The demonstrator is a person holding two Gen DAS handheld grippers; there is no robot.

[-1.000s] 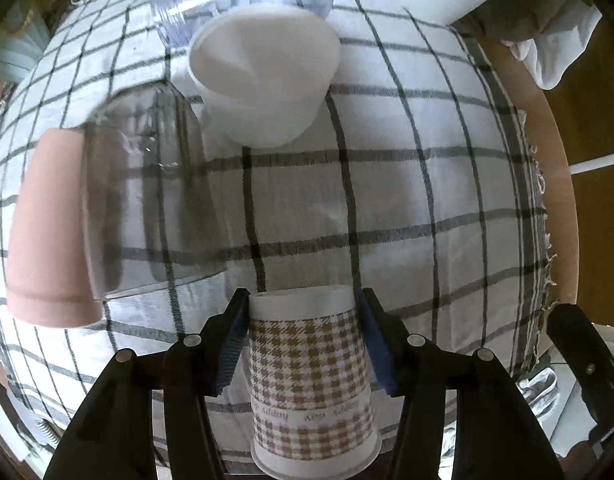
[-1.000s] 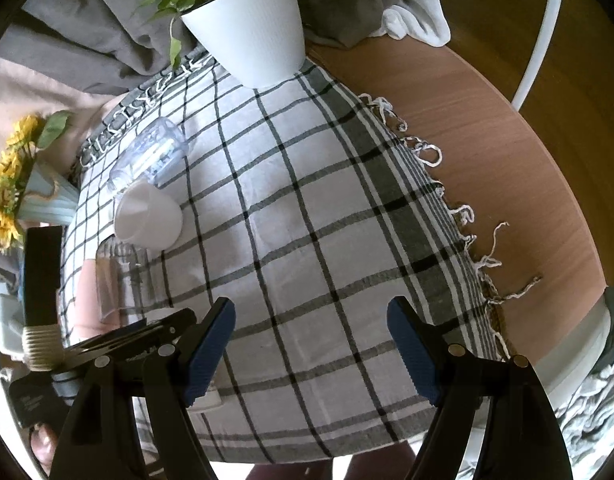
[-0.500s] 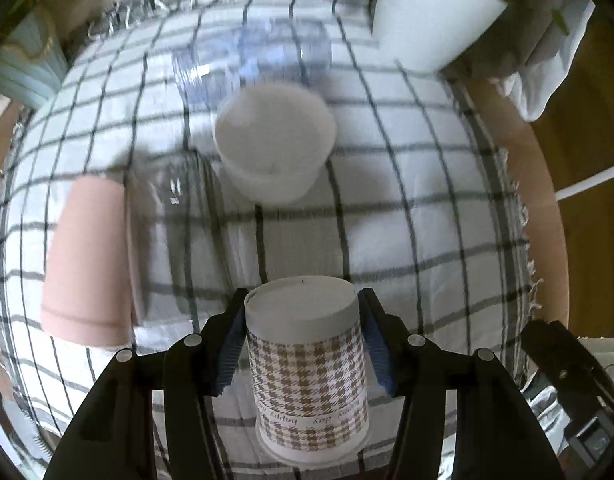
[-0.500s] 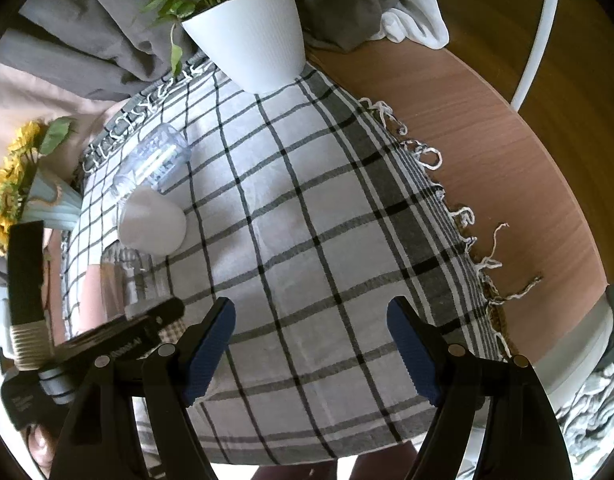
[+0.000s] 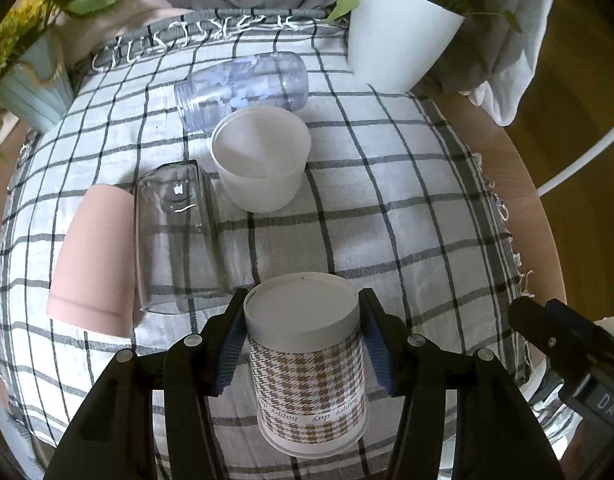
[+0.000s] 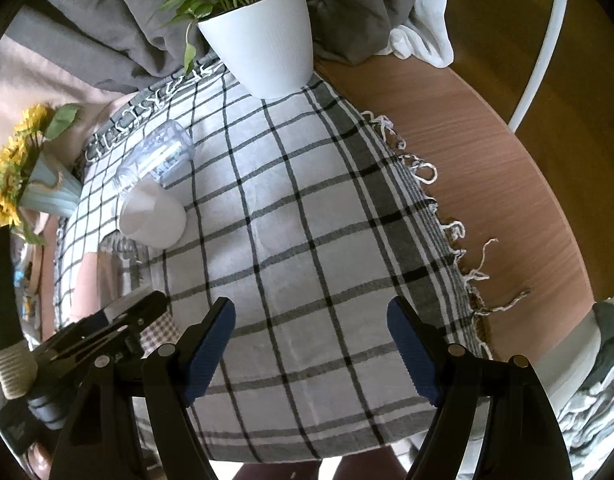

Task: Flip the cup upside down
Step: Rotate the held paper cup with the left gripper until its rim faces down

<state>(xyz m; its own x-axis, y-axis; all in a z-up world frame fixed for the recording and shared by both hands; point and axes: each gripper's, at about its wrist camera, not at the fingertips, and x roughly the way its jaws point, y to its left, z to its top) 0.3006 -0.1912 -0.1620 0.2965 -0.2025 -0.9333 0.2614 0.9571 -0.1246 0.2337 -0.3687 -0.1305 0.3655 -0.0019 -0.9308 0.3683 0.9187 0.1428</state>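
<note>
Sitting inverted between left fingers (image 5: 232,346): cup (image 5: 307,364)

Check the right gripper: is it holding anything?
No. The right gripper is open over the checked cloth, with nothing between its blue pads.

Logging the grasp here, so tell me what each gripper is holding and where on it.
The left gripper clamps the houndstooth paper cup by its sides near the closed base. The right gripper is open, holding nothing.
</note>
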